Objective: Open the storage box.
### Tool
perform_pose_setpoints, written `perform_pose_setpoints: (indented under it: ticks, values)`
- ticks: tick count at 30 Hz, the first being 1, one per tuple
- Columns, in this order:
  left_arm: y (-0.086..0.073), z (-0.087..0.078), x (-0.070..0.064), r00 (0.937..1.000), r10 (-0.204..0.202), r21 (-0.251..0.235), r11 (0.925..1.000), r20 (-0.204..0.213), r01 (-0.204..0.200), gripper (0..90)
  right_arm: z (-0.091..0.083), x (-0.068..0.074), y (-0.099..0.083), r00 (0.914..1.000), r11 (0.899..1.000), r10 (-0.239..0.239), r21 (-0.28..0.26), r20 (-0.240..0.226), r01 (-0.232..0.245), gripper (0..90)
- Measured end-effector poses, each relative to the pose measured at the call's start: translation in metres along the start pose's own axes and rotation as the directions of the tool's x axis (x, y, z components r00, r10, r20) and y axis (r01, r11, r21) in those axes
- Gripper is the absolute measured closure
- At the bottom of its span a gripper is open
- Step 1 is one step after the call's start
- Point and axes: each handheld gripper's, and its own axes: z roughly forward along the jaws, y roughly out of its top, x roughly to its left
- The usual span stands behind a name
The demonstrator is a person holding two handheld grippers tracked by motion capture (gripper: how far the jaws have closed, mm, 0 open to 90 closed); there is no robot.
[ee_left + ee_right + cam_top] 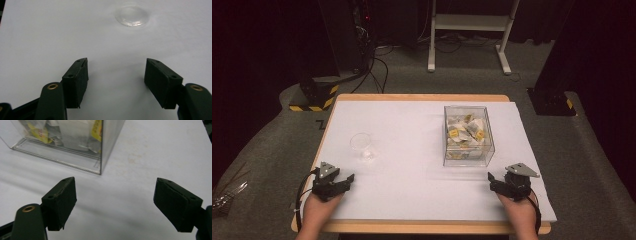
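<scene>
Two grippers rest at the bottom of the high view, the left gripper (343, 181) at lower left and the right gripper (495, 183) at lower right, both on the white table cover (412, 130) with jaws spread and nothing between them. A small clear cup (361, 144) stands just above the left gripper, left of centre, and a clear box (468, 136) of yellow-and-white packets (464, 131) sits right of centre, just above the right gripper. In the left gripper view the jaws stand wide apart over bare cover, and the cup (132, 17) shows near the top edge, slightly right of the gap and well clear of the pads. In the right gripper view the jaws are likewise spread and empty, with the near corner of the box (100, 157) in the upper left and packets (75, 132) visible through its wall. The step in hand looks like a first reach for a packet; done well, the right gripper would rise above the box rim and come down from the top rather than nudge the wall, pinching one packet by an edge, while the left steadies the cup, which looks light and easy to tip.
</scene>
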Motion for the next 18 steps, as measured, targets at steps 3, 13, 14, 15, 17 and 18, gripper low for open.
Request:
perform_pose_setpoints:
  ticks: [3, 13, 14, 15, 17, 18]
  values:
    - [0.0, 0.0, 0.001, 0.9999, 0.011, 0.005, 0.9999, 0.0, -0.011, 35.8, 0.0, 0.004, 0.001, 0.9999, 1.0, -0.013, -0.006, -0.004, 0.013, 18.6]
    - [0.0, 0.0, 0.0, 1.0, -0.009, -0.004, 1.0, 0.003, 0.009, 35.6, -0.005, 0.024, 0.006, 0.9985, 0.998, -0.045, -0.035, -0.032, 0.044, 20.7]
    - [0.0, 0.0, 0.0, 1.0, 0.003, 0.003, 1.0, 0.002, -0.003, 35.6, -0.005, 0.028, 0.007, 0.998, 0.998, -0.051, -0.04, -0.036, 0.049, 21.0]
    - [0.0, 0.0, 0.0, 1.0, 0.003, 0.003, 1.0, 0.002, -0.003, 35.5, -0.005, 0.028, 0.007, 0.998, 0.998, -0.051, -0.04, -0.036, 0.049, 21.0]
    - [0.0, -0.001, 0.001, 0.9999, 0.012, 0.007, 0.9999, 0.001, -0.012, 35.5, -0.004, 0.031, 0.008, 0.9973, 0.997, -0.06, -0.042, -0.043, 0.058, 21.4]
    - [0.0, -0.001, 0.001, 0.9998, 0.017, 0.006, 0.9998, 0.001, -0.017, 35.5, -0.004, 0.033, 0.008, 0.9972, 0.997, -0.061, -0.041, -0.044, 0.059, 21.7]
